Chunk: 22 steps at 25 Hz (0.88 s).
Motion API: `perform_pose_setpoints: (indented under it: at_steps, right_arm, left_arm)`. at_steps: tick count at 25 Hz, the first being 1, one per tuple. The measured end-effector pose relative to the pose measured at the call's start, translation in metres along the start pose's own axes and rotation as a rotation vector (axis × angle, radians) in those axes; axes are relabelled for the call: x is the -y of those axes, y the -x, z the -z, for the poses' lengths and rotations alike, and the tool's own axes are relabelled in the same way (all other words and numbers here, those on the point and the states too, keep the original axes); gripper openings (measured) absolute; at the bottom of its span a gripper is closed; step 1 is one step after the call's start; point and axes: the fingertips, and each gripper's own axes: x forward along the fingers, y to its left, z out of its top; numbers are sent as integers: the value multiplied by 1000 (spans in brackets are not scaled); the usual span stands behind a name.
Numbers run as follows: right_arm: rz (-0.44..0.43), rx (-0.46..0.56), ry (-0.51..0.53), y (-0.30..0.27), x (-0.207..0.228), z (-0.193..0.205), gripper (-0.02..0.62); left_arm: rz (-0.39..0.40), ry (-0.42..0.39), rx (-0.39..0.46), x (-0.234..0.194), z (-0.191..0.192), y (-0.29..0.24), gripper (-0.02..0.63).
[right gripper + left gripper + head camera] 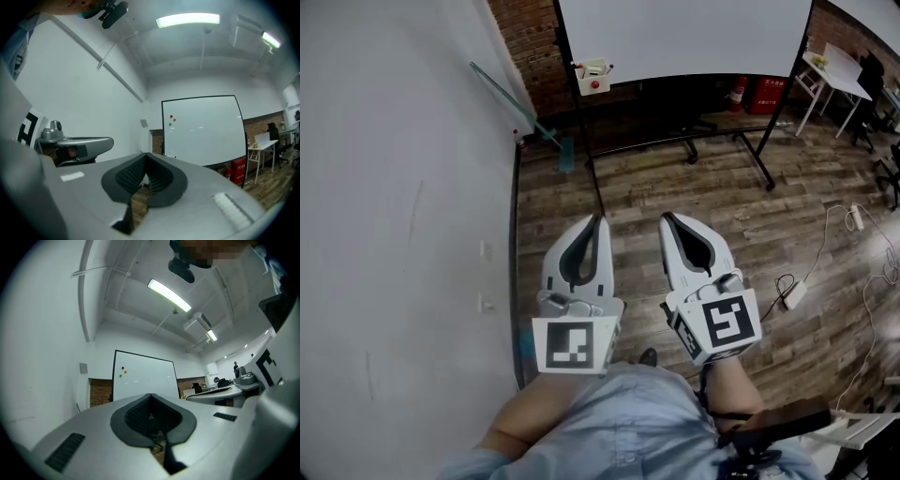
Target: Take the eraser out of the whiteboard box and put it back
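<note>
Left hand-held gripper (602, 217): held out level over the wood floor (675, 187), jaws pressed together. In its own view (151, 394) the dark pads meet at the tips and nothing sits between them.
Right hand-held gripper (666, 217): just beside the left one and pointing the same way, jaws pressed together. Its own view (146, 153) shows the ribbed pads closed with nothing held.
Whiteboard (684, 37): stands upright on a dark wheeled frame, well apart from both grippers and straight ahead of them. Its face is white and almost bare, with a few small coloured magnets (172, 119) near the upper left.
Whiteboard box (593, 69): a small pale box fixed at the board's lower left corner, by the frame's left post. A little red round piece shows just under it.
Eraser: neither gripper holds it. At this range the box's contents are too small to make out, so I cannot tell whether it lies inside.
Wall (394, 187): plain white, running along the left side, with brick (525, 37) beyond it behind the board.
Long-handled tool (516, 108): leans against the wall left of the board.
Cables (795, 292): lie loose on the floor at the right.
Sleeve (619, 412): light blue, at the bottom edge behind the grippers.
</note>
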Motion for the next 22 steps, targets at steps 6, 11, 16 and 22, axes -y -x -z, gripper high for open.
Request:
perform_pose_setpoints:
  at_steps: [6,11,16,22]
  right_arm:
    - [-23,-15,-4,11,19,7,2]
    - [-36,-24,-26,8,31,16,2]
    - [-36,-36,-33,-1,42,21,2]
    - [-51,-47,-19,-29,52,27,2]
  left_arm:
    - [-9,-13,-12,20,3,-8,3]
    - [-26,-19,-27,22,11,-17,3]
    - [-33,-19,-47,20,20,-30,3]
    - [-33,-1,-51,8,33,-57,3]
